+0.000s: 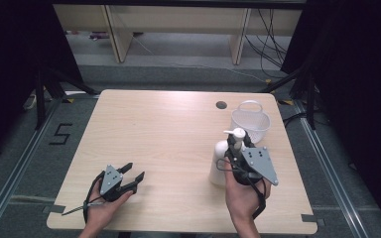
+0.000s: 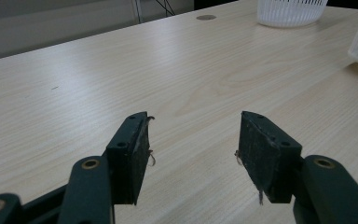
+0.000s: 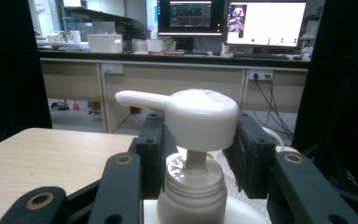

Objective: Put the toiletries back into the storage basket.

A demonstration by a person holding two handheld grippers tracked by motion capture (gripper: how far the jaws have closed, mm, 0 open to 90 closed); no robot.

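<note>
We see a tall white plastic pump bottle (image 1: 222, 161) standing upright on the pale wood-grain worktop (image 1: 168, 139), toward the four o'clock part of its surface as the high view shows it. Its long axis runs straight up, and its white pump head (image 3: 200, 116) sits at the top with the spout pointing to nine o'clock in the right gripper view.

Our right tongs (image 1: 240, 144) are the ones at work here. They come at the bottle from the six o'clock side, and their two black jaws stand on either side of the pump head, with the neck and collar just below them. The jaws are about half closed; the pads lie right against the head's flanks, yet we cannot tell whether they press on it or merely bracket it.

Our left tongs (image 2: 193, 149) rest well apart at about eight o'clock on the worktop, jaws wide open with only bare wood between them.

A white slotted plastic basket (image 1: 250, 121) stands just beyond the bottle, at about one o'clock from it. We judge that the coming move turns on this: the bottle is already inside the right tongs' reach, and the basket lies just ahead along the same line.
</note>
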